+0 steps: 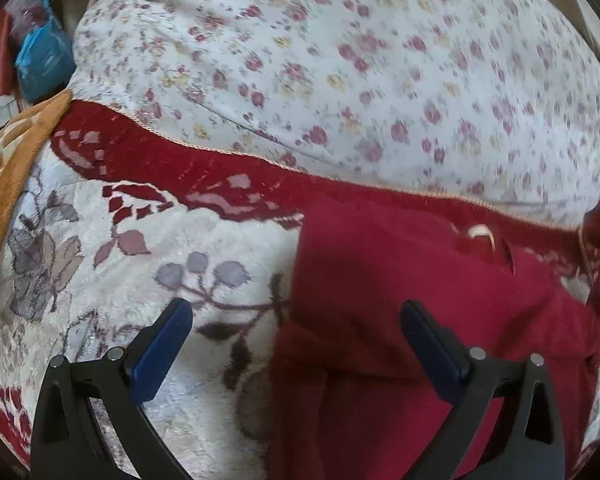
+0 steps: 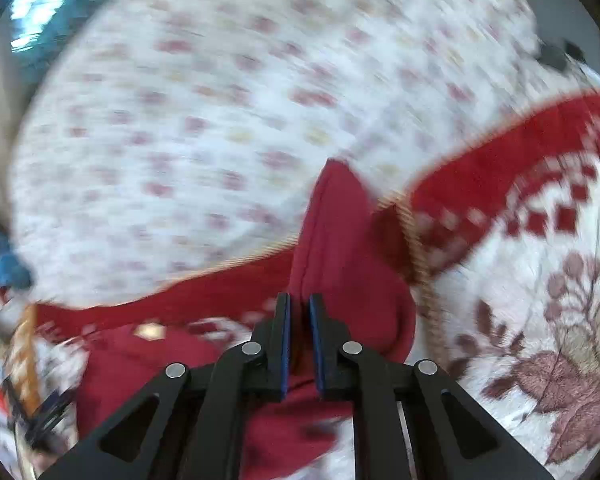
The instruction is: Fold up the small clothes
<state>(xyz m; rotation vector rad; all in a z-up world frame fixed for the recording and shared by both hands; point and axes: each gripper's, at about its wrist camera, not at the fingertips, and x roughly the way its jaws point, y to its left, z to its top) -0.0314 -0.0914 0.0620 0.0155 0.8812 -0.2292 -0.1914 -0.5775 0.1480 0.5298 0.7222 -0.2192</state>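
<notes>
1. Surface: you're working over a cream rug point(image 1: 100, 240) with a dark red border and grey-brown leaf and berry motifs. It shows in both wrist views.
2. Behind the rug's red border lies a white floral sheet point(image 1: 340, 60) with small red and yellow flowers; it fills the upper part of both views.
3. Left wrist view, left edge: an orange patterned cloth point(image 1: 16, 152) overlaps the rug's corner, and a blue packet point(image 1: 44, 60) lies past it. The right wrist view is motion-blurred, so detail there is poor.
4. Task item: the red garment point(image 1: 400, 300) lies on the rug near the red border, spread across the right half of the left wrist view. A small pale tag or loop shows near its top edge.
5. Your left claw point(image 1: 296, 320): fingers wide apart, holding nothing. Its left finger sits over bare rug, its right finger over the garment; contact can't be judged.
6. Your right claw point(image 2: 299, 320): fingers nearly together, clamped on a fold of the red garment, which rises in a peak beyond the tips toward the floral sheet.
</notes>
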